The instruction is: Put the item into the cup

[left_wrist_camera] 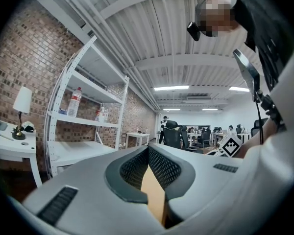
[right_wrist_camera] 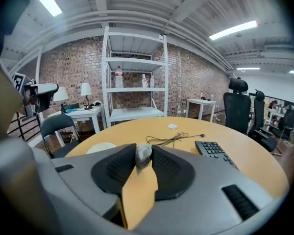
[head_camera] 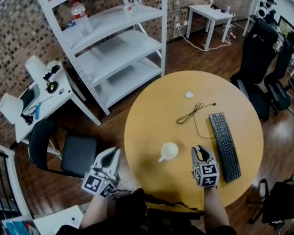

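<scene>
Quick status from my end: the right gripper (head_camera: 201,151) has its jaws clamped on the item (right_wrist_camera: 143,152), a small grey lump pinched right at the tips, so I'd call the pickup done. The left gripper (left_wrist_camera: 148,150) is closed on nothing and hangs off the table's edge, over by the chair (head_camera: 73,153). The cup (head_camera: 169,151) sits upright, looks empty, just left of my right gripper. What's left is to swing over its rim and let go. The keyboard (head_camera: 224,146) and cable (head_camera: 191,113) further back aren't in the way.
</scene>
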`<state>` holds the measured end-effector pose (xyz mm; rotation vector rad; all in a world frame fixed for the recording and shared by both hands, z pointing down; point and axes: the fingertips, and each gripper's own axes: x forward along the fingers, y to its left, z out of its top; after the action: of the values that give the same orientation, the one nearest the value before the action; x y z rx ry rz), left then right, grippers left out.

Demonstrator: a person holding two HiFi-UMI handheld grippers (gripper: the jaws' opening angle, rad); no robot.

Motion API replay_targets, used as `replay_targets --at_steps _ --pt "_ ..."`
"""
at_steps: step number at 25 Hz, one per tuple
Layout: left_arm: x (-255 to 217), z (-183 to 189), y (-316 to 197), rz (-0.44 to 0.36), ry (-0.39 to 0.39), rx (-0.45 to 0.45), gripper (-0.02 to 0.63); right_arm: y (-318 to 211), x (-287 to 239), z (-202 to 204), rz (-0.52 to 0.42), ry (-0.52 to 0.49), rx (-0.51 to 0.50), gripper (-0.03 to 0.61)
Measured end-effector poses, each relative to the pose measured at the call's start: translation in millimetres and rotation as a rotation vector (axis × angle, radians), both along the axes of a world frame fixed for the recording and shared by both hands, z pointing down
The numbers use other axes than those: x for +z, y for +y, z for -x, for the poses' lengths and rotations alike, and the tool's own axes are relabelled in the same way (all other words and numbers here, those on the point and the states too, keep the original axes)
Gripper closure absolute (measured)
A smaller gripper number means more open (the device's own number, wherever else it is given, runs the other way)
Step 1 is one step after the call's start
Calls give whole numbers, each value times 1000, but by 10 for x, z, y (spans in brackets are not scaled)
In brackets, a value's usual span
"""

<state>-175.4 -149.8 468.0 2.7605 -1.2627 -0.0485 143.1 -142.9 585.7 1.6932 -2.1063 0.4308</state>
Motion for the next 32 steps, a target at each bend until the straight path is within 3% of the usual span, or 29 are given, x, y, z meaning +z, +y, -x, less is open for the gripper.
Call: replay_targets --at_steps 9,11,14,17,21,25,28,30,32 --pt "102 553 99 4 -7 -91 621 -188 -86 956 -25 -44 -228 471" --pt "110 635 101 9 -1 -106 621 -210 -12 1051 -9 -45 -241 471" --pt "122 706 112 16 0 -110 621 -215 141 1107 31 -40 -248 394" --pt "155 783 94 20 -6 -105 621 -212 188 1120 39 -33 -227 394" --pt "170 799 -8 16 -5 -80 621 -226 46 1069 -8 -67 -173 393" --pt "152 578 -133 7 5 -15 621 -93 -131 759 -70 -139 -72 394" --pt "164 307 -190 12 16 49 621 221 -216 320 -110 -189 56 396" --pt "174 99 -233 13 21 99 621 511 -252 -84 -152 -191 164 455" --pt "177 -120 -269 11 24 151 621 854 -322 -491 -197 -223 295 472"
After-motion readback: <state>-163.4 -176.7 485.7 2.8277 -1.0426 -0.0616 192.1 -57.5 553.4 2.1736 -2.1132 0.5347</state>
